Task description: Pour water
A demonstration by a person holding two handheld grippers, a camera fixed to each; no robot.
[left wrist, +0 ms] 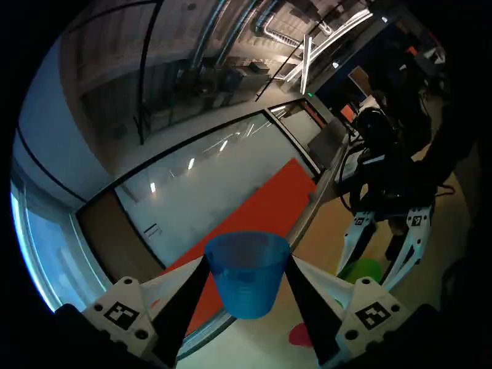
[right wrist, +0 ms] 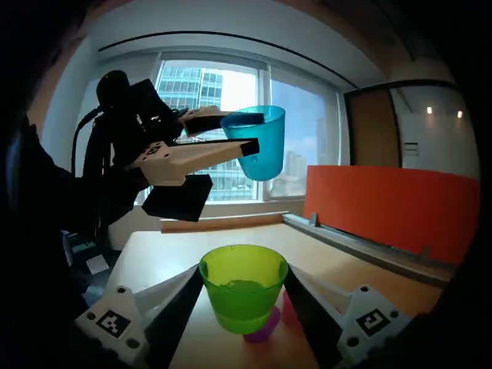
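Down at the near edge of the right gripper view, the right gripper (right wrist: 244, 270) pinches a green cup (right wrist: 243, 295) by its sides, just above the pale surface (right wrist: 160, 252), with something purple (right wrist: 264, 332) underneath. Higher up and farther back, the left gripper (right wrist: 257, 131) squeezes a blue cup (right wrist: 258, 154) near the rim, roughly upright. Both look like thin, light plastic, so my guess is they flex and get slippery when wet. A gentle mid-wall grip seems safest. Can't tell if the blue one has water in it. Behind are an orange divider (right wrist: 393, 209) and the window (right wrist: 203, 92).
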